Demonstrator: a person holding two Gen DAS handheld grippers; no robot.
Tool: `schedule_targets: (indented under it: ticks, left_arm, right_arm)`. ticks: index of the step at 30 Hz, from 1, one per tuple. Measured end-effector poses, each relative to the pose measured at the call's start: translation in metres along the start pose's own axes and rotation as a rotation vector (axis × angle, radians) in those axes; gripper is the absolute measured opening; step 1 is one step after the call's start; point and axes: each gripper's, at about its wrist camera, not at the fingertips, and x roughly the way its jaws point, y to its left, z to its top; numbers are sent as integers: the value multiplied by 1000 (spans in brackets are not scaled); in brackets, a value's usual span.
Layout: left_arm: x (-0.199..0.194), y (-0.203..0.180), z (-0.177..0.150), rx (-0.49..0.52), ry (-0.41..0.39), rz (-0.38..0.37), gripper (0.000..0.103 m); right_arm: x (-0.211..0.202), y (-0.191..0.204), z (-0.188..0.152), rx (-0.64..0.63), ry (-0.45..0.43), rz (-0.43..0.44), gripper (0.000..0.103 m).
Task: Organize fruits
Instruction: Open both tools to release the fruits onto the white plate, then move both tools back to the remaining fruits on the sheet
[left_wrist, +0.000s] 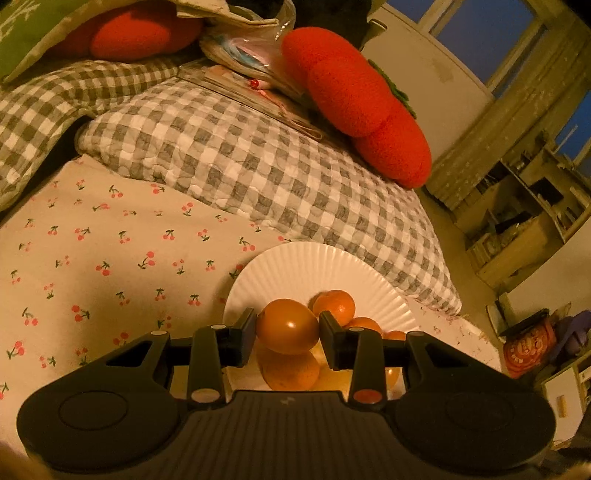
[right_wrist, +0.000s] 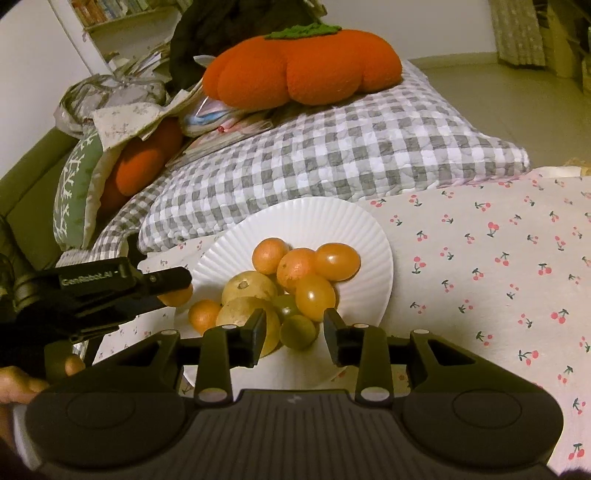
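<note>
On the white fluted paper plate, which sits on a cherry-print sheet beside a grey-checked pillow, the fruits lie in a heap — small tangerines, smooth orange tomato-like fruits, two pale yellowish round fruits and a green one. That whole spread shows only in the right wrist view. The left wrist view sees the plate from low and close, with most of the pile hidden behind a single smooth orange fruit and a tangerine peeking past it.

That smooth orange fruit sits squarely between the fingers of the left gripper, both pads pressed against its sides — clamped on it, above the plate's near edge. In the right wrist view the left gripper enters from the left, its finger lying over an orange fruit at the plate's left rim.

The right gripper hangs over the near side of the pile, its jaws apart and holding nothing; the green fruit lies in the gap between them, and the left fingertip overlaps a yellowish fruit, though contact cannot be told.

Behind, an orange pumpkin-shaped cushion rests on the pillow.
</note>
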Motion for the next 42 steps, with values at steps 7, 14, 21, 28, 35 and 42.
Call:
schedule_targets:
  ticks: [7, 14, 21, 28, 35, 42]
  left_arm:
    - [11, -2, -2, 46, 5, 5, 31]
    - [-2, 3, 4, -2, -3, -26, 45]
    - [-21, -2, 2, 2, 7, -29, 52]
    - [-40, -11, -9, 77, 30, -11, 58]
    - [-63, -1, -20, 130, 41, 40, 70]
    - [-84, 19, -32, 115, 73, 78, 75]
  right_arm:
    - [3, 4, -3, -17, 10, 0, 34]
    - [-3, 7, -2, -29, 4, -12, 36]
    - [-19, 22, 1, -64, -22, -8, 40]
    - [-30, 37, -5, -163, -39, -68, 53]
    - [-32, 70, -22, -363, -42, -137, 62]
    - [-34, 93, -33, -463, -32, -113, 72]
